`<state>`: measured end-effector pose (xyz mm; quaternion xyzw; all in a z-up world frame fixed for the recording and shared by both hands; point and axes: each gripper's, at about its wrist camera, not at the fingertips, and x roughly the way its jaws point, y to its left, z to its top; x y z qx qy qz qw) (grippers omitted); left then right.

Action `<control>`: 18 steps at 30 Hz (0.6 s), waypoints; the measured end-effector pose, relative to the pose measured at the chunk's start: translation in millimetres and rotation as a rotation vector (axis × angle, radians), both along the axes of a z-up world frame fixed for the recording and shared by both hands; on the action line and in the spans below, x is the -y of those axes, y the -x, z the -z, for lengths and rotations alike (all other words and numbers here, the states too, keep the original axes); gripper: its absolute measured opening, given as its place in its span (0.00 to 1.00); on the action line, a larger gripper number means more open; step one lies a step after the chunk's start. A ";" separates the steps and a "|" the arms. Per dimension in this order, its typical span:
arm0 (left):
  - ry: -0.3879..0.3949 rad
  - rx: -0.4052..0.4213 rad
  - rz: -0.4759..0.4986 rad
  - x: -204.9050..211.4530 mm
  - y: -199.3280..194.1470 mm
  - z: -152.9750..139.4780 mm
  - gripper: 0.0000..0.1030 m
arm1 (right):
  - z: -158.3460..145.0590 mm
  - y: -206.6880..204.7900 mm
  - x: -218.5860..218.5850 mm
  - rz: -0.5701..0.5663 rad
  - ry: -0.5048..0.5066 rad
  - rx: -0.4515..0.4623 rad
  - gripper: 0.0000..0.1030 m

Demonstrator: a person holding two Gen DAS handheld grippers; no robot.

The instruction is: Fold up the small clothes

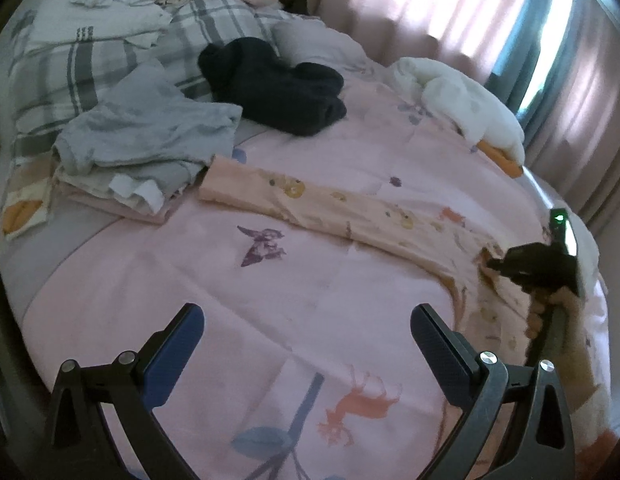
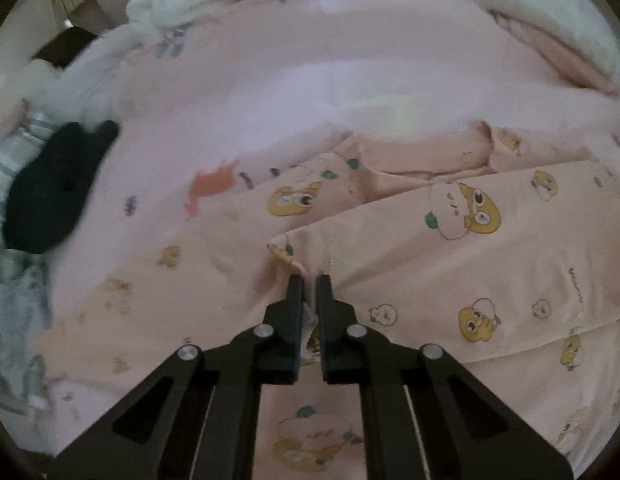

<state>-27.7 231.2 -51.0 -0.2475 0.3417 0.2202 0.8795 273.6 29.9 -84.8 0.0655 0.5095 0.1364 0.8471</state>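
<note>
A peach garment (image 1: 350,208) printed with cartoon bears lies as a long strip across the pink bedsheet (image 1: 270,320). In the right wrist view the same garment (image 2: 470,248) shows folded layers. My right gripper (image 2: 309,278) is shut on an edge of that cloth, which is pinched between the pads. In the left wrist view the right gripper (image 1: 506,266) sits at the garment's near end, with a hand behind it. My left gripper (image 1: 306,314) hovers open over bare sheet, short of the garment, with nothing between its fingers.
A dark navy garment (image 1: 278,92) and a grey shirt on a small pile (image 1: 150,136) lie at the back left, by a plaid pillow (image 1: 90,68). A white plush goose (image 1: 462,104) rests at the right edge below the pink curtain (image 1: 450,12).
</note>
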 end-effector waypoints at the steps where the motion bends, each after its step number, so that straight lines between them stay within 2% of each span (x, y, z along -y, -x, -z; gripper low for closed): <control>1: 0.001 -0.001 -0.006 -1.4 0.3 0.3 0.99 | -2.5 3.1 -1.6 -0.011 -0.013 0.000 0.07; 4: 0.017 0.006 -0.023 -5.4 4.4 0.5 0.99 | -2.7 6.7 -9.4 -0.050 -0.061 -0.006 0.07; 6: 0.037 0.022 -0.016 -8.3 6.9 1.2 0.99 | 4.0 8.7 -18.8 -0.067 -0.026 -0.025 0.09; 8: 0.065 0.036 -0.020 -13.7 7.9 3.4 0.99 | 16.9 9.6 -21.7 -0.100 -0.019 -0.088 0.13; 10: 0.085 0.027 -0.040 -20.2 7.7 6.9 0.99 | 17.5 20.9 -25.5 -0.128 -0.012 -0.051 0.24; 11: 0.089 0.023 -0.058 -23.8 7.6 8.8 0.99 | 14.1 31.3 -22.3 -0.156 -0.031 -0.037 0.29; 12: 0.090 0.023 -0.076 -26.9 7.9 10.4 0.99 | 12.8 37.1 -25.6 -0.219 -0.097 -0.059 0.32; 14: 0.114 0.051 -0.105 -34.6 9.7 14.2 0.99 | 16.0 43.5 -26.6 -0.292 -0.222 -0.140 0.31; 15: 0.138 0.071 -0.106 -39.1 10.1 17.1 0.99 | 16.6 48.6 -24.0 -0.285 -0.259 -0.146 0.29; 18: 0.200 0.089 -0.136 -57.8 11.9 28.6 0.99 | 13.8 64.5 -13.7 -0.239 -0.216 -0.077 0.32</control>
